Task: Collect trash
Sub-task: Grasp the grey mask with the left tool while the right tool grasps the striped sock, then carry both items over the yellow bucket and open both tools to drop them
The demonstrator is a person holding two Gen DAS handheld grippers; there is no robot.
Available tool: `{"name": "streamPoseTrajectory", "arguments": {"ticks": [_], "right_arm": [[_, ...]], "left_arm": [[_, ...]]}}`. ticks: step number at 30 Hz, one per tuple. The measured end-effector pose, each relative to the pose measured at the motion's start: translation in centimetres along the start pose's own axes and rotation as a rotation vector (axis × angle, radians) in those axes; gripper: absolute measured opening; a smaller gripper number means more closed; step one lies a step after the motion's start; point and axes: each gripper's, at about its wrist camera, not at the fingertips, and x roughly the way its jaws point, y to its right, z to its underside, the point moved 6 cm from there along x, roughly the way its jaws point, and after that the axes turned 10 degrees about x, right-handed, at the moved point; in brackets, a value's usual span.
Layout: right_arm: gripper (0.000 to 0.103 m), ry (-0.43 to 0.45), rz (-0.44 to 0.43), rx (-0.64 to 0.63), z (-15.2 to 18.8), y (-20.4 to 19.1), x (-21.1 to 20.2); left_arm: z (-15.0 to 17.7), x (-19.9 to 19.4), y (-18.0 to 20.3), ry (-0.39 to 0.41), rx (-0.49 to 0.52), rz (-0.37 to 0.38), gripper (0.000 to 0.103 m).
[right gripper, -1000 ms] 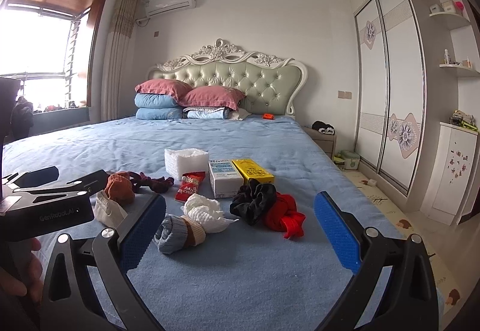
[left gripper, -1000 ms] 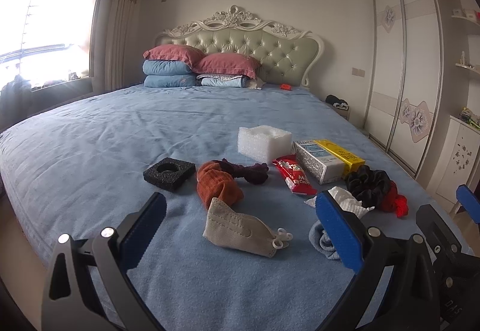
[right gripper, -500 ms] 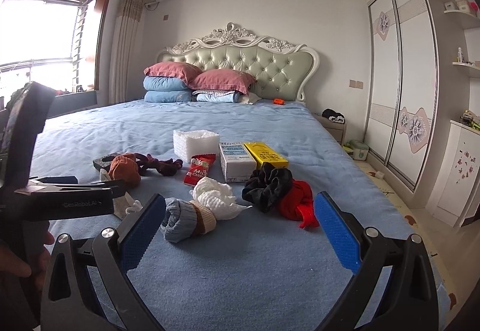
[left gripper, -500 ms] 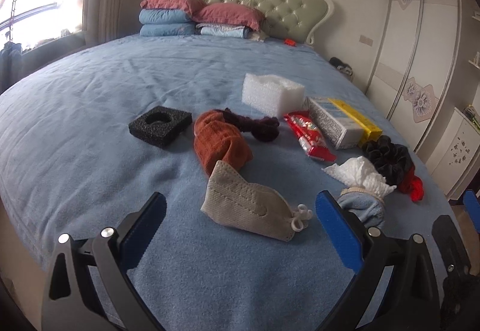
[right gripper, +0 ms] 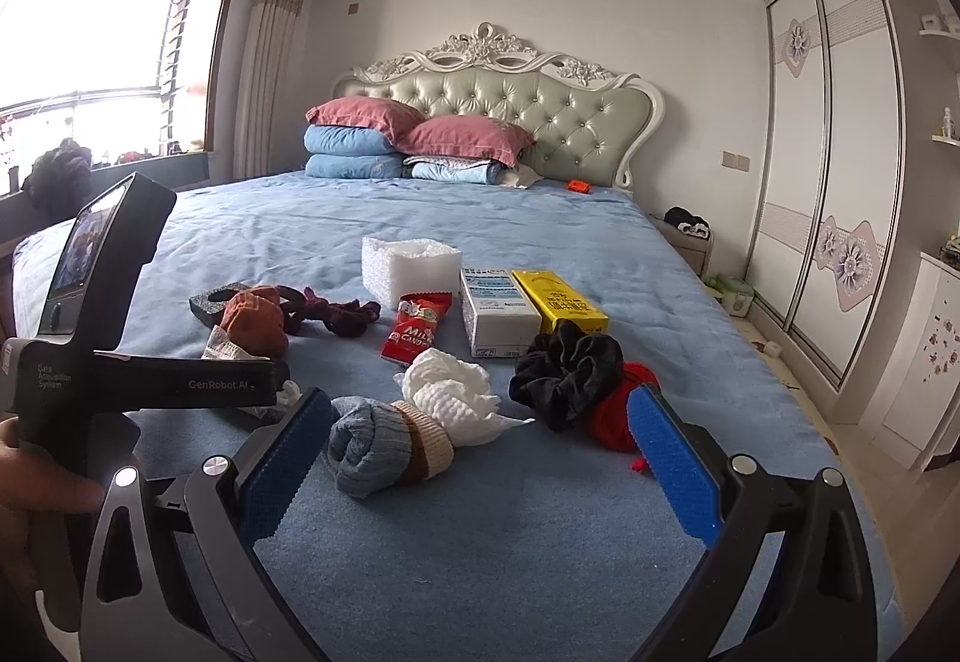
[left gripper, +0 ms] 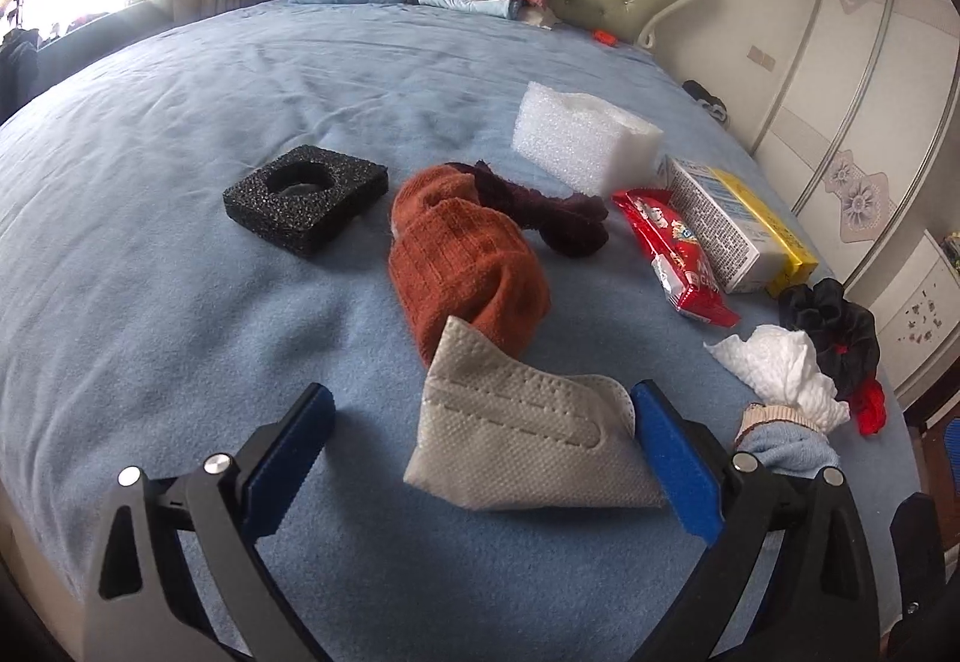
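Lowered and tipped toward the bed's near edge since the earlier frame, the left tongs (left gripper: 480, 446) have just been closing a little yet stand wide, gripping nothing. Between their pads lies the grey face mask (left gripper: 522, 440), apparently touching the right pad, so it looks like the first pick. Beyond it lies the rust sock (left gripper: 468, 266). Nearer the right edge, the right tongs (right gripper: 480, 458) hover wide and empty above the bed (right gripper: 540, 542).

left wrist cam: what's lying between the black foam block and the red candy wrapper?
In the left wrist view, an orange knit sock and a dark maroon sock lie between the black foam block and the red candy wrapper.
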Motion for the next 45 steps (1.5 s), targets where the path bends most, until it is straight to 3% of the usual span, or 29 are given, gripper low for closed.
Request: {"name": "streamPoseTrajectory", "arguments": {"ticks": [2, 4, 5, 8, 12, 14, 18, 25, 26, 27, 28, 30, 36, 45], "right_arm": [[0.095, -0.014, -0.022, -0.004, 0.0, -0.4, 0.1], [0.095, -0.037, -0.053, 0.001, 0.2, -0.9, 0.3], [0.095, -0.056, -0.077, 0.007, 0.3, -1.1, 0.4], [0.095, -0.128, -0.141, 0.05, 0.9, -1.6, 1.4], [0.095, -0.195, -0.154, 0.083, 1.5, -1.7, 2.4], [0.094, -0.214, -0.153, 0.092, 1.6, -1.8, 2.7], [0.074, -0.286, -0.16, 0.108, 2.2, -2.0, 4.0], [0.073, -0.374, -0.116, 0.114, 2.9, -2.3, 6.4], [0.067, -0.39, -0.12, 0.114, 3.1, -2.4, 6.7], [0.051, -0.405, -0.134, 0.114, 3.3, -2.4, 6.9], [0.05, -0.413, -0.143, 0.116, 3.5, -2.5, 6.9], [0.042, -0.392, -0.159, 0.123, 3.5, -2.4, 6.3], [0.041, -0.345, -0.208, 0.153, 3.2, -1.1, 3.1], [0.041, -0.232, -0.128, 0.226, 2.1, 6.8, -2.5]], "left_arm": [[0.1, -0.2, -0.1, 0.009, 0.01, 0.004, 0.085], [0.2, -0.5, -0.2, 0.024, 0.011, 0.037, 0.067], [0.3, -0.6, -0.2, 0.03, 0.008, 0.063, 0.062], [0.6, -0.8, -0.5, 0.047, 0.013, 0.084, 0.054], [0.9, -1.7, -1.1, 0.074, -0.016, 0.143, 0.045], [1.1, -2.3, -1.2, 0.084, -0.025, 0.161, 0.044], [1.5, -3.8, -1.5, 0.112, -0.034, 0.194, 0.043], [1.3, -5.5, -1.6, 0.14, -0.028, 0.246, 0.044], [1.3, -5.6, -1.5, 0.14, -0.027, 0.25, 0.044], [1.3, -5.7, -1.4, 0.14, -0.026, 0.256, 0.044], [1.3, -5.8, -1.3, 0.142, -0.026, 0.261, 0.044], [1.4, -6.1, -0.9, 0.144, -0.021, 0.272, 0.044], [1.6, -6.8, 1.7, 0.134, 0.036, 0.32, 0.044], [1.7, -7.6, 10.6, 0.119, 0.178, 0.436, 0.044]]}}
